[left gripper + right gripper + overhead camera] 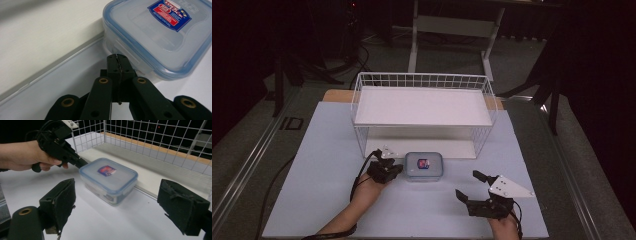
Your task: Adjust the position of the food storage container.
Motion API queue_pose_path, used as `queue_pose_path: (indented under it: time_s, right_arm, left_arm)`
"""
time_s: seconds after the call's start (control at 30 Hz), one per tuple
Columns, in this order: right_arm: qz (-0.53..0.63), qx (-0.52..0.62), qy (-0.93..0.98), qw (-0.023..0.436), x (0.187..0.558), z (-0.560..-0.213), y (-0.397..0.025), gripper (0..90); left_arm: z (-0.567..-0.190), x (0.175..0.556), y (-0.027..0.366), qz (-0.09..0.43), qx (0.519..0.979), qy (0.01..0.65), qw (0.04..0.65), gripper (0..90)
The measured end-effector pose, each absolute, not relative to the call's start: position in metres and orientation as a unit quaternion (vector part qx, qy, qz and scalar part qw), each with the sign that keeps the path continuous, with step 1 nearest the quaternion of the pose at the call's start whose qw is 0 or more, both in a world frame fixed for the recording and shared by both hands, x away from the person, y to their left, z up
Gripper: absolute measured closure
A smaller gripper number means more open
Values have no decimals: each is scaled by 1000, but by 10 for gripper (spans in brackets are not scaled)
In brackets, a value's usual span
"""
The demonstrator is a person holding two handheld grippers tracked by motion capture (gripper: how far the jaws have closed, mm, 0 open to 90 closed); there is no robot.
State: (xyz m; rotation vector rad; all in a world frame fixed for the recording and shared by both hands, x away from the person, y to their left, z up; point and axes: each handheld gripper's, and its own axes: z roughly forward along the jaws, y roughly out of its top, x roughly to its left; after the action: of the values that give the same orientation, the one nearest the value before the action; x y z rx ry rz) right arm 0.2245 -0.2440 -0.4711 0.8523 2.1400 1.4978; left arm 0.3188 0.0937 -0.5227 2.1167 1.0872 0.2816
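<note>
Left gripper [117, 57] was held closed, tips against the container [160, 37]; right gripper [115, 205] was spread wide, the container well ahead.

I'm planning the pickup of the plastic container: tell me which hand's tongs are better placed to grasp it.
Right. The right tongs stand wide open and aimed at the container, with bare table between. The left tongs are shut, tips against the container's side, so they would first have to back off and open.
</note>
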Motion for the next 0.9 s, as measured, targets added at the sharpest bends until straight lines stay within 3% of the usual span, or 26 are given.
queue_pose_path:
  time_s: [0.37, 0.63, 0.77, 0.9]
  right_arm:
    - [531, 304, 767, 193, 224, -473, -243, 150]
    - [528, 305, 770, 190, 225, -474, -241, 151]
    - [525, 308, 773, 179, 225, -475, -238, 151]
    - [521, 296, 780, 181, 221, -472, -233, 194]
  left_arm:
    - [-527, 330, 82, 101, 825, 418, 366, 900]
    - [-519, 314, 103, 94, 809, 416, 404, 900]
    - [-512, 294, 118, 74, 794, 406, 446, 719]
    - [-502, 277, 127, 28, 783, 395, 480, 381]
